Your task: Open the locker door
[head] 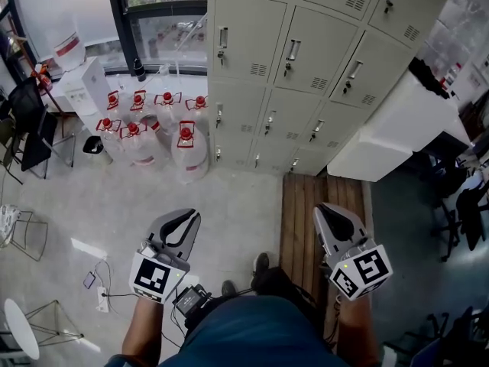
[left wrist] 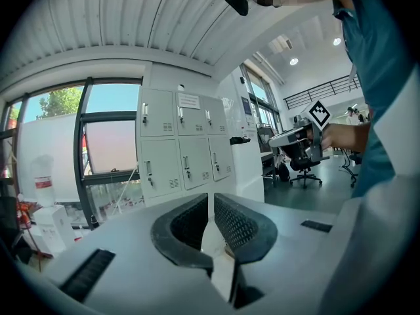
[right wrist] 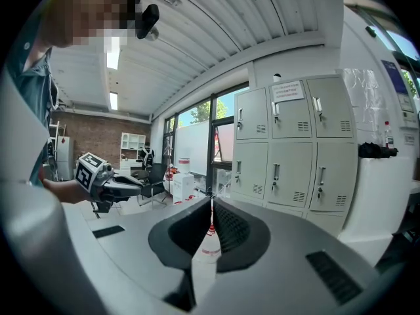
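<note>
Well, the left gripper and the right gripper were held low, well apart from the lockers, so every door was shut. The left jaws stood a crack apart, empty. The right jaws were closed on nothing. Water bottles and a white table stood beside the lockers.

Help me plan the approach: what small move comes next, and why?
Probably carry the right gripper forward toward a locker handle and open its jaws: every door looks closed, the gripper hangs well short of them, and its jaws are together, empty.
</note>
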{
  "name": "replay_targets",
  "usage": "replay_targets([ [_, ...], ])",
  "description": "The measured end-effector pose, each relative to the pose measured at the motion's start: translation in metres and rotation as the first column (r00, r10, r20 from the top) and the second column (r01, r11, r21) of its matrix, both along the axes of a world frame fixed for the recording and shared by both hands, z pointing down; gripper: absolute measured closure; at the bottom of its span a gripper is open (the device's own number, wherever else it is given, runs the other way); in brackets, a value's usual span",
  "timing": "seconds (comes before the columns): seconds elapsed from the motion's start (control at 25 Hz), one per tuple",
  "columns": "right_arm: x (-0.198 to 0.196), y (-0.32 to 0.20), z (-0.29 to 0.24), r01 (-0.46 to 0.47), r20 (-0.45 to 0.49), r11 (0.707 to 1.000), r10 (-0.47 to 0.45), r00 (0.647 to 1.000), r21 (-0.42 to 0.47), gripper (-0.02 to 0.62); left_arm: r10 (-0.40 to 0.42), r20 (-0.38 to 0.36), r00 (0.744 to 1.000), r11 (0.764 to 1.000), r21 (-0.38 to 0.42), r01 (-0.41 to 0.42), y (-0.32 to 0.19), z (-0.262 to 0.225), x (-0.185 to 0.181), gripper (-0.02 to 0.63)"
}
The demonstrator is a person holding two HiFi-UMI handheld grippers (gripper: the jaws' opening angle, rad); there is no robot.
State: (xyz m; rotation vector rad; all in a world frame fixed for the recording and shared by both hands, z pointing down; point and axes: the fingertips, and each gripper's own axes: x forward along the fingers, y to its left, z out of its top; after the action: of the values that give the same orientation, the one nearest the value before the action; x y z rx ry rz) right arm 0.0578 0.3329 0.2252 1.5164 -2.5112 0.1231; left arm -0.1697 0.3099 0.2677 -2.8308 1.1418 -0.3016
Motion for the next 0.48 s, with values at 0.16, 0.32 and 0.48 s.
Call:
replay_targets([
  [0.16, -0.003, -0.027, 0.008, 0.035, 0.017, 0.999, -0.035, 0.999, -0.003, 0.558, -0.022, 0.017, 1.0, 1.0, -0.007, 0.023, -0.013, 0.004, -0.001, 0.561],
  [0.32, -0.005, -0.054, 0.017, 0.073, 0.027, 0.997, -0.072, 0.997, -0.022, 0.558, -0.061, 0.029, 0.998, 0.998, -0.016, 0.061, -0.03, 0.006, -0.002, 0.561],
  [0.48, 0.007, -0.089, 0.02, 0.105, 0.025, 0.994, -0.104, 0.994, -0.024, 0.558, -0.095, 0.044, 0.994, 0.995, -0.022, 0.097, -0.055, 0.007, 0.008, 0.561],
])
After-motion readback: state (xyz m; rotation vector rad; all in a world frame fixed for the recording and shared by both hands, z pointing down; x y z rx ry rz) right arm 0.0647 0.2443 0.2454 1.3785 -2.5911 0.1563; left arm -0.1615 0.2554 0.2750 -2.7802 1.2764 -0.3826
